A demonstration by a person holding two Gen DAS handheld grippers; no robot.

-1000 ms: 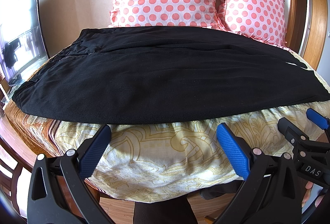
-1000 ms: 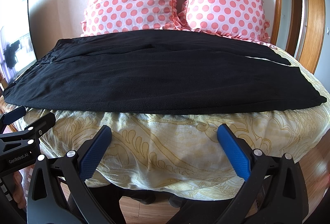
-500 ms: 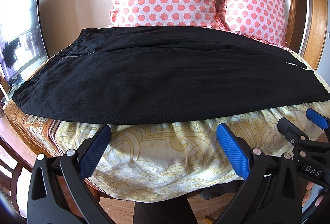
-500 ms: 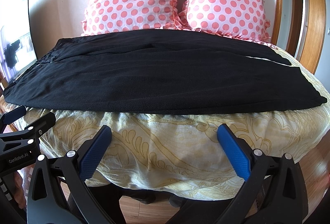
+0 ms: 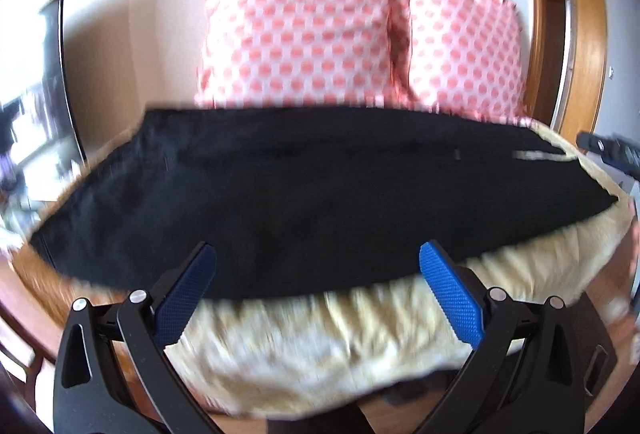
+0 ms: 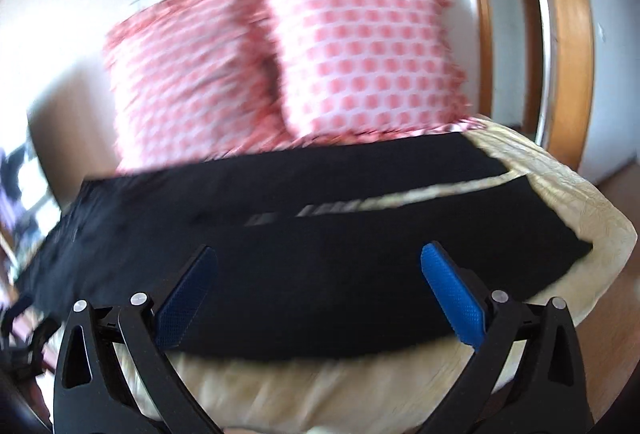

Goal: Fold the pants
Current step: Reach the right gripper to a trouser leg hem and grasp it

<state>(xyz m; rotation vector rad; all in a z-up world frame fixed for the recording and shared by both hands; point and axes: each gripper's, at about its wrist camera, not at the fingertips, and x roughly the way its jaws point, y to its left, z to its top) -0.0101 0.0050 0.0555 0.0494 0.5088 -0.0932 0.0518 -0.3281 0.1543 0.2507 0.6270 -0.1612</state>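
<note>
Black pants [image 5: 312,190] lie spread flat across the bed, waist to the left and leg ends to the right; they also show in the right wrist view [image 6: 320,246]. My left gripper [image 5: 316,294] is open and empty, over the pants' near edge. My right gripper [image 6: 318,298] is open and empty, over the near leg toward the right end. The right gripper's tip shows at the right edge of the left wrist view [image 5: 612,150]. Both views are motion-blurred.
Two pink polka-dot pillows [image 5: 300,30] [image 6: 360,58] lean on the wall behind the pants. The yellow patterned bedspread [image 5: 320,346] hangs over the bed's front. A dark screen [image 5: 36,106] stands at the left. A wooden door frame [image 6: 568,34] is at the right.
Both grippers have moved up and forward, from in front of the bed's edge to over the pants' near edge. The right one has also swung toward the leg ends. The pants have not moved.
</note>
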